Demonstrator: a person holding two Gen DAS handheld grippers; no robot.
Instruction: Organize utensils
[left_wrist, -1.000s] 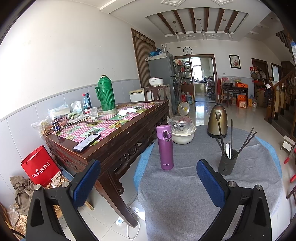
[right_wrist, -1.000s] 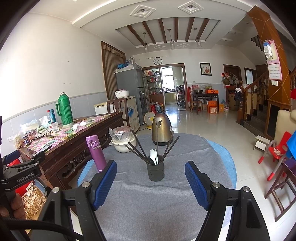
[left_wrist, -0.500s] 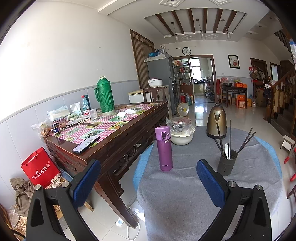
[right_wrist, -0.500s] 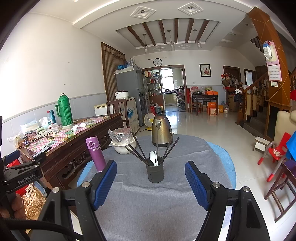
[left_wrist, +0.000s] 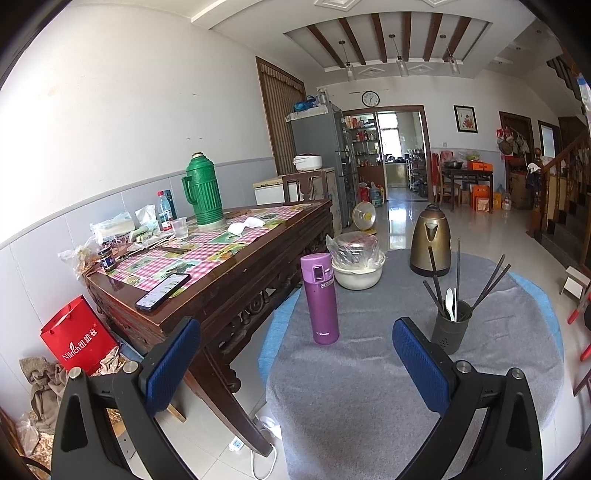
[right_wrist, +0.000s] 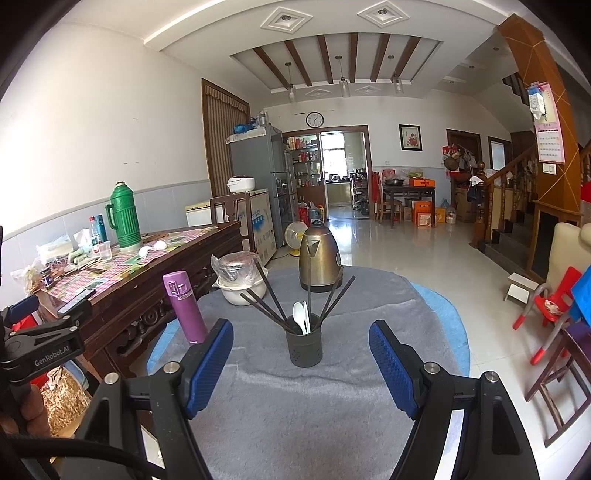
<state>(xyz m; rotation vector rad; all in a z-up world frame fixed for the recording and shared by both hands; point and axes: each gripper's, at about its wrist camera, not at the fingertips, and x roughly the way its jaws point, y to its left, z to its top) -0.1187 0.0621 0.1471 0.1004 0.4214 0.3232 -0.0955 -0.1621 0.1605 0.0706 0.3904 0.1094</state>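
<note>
Both views have barely shifted in the last second; the cup sits slightly lower in the right view. The left gripper (left_wrist: 295, 363) and right gripper (right_wrist: 301, 363) gape wide, holding nothing. The utensil cup (right_wrist: 303, 345) with chopsticks (right_wrist: 271, 306) and spoons (right_wrist: 301, 317) stands on the grey-clothed worktop (right_wrist: 295, 406), at 12 o'clock from the right gripper, a purple flask (right_wrist: 184, 307) at its 10 o'clock.

Readable at lower left of the left wrist view: "Niinch" with Chinese characters, white on a red paper bag (left_wrist: 79, 341). At left edge of the right wrist view: "GenRobot.AI" on the black body of the left gripper (right_wrist: 42, 345). Print on the purple flask (left_wrist: 320, 297) too small to read.
</note>
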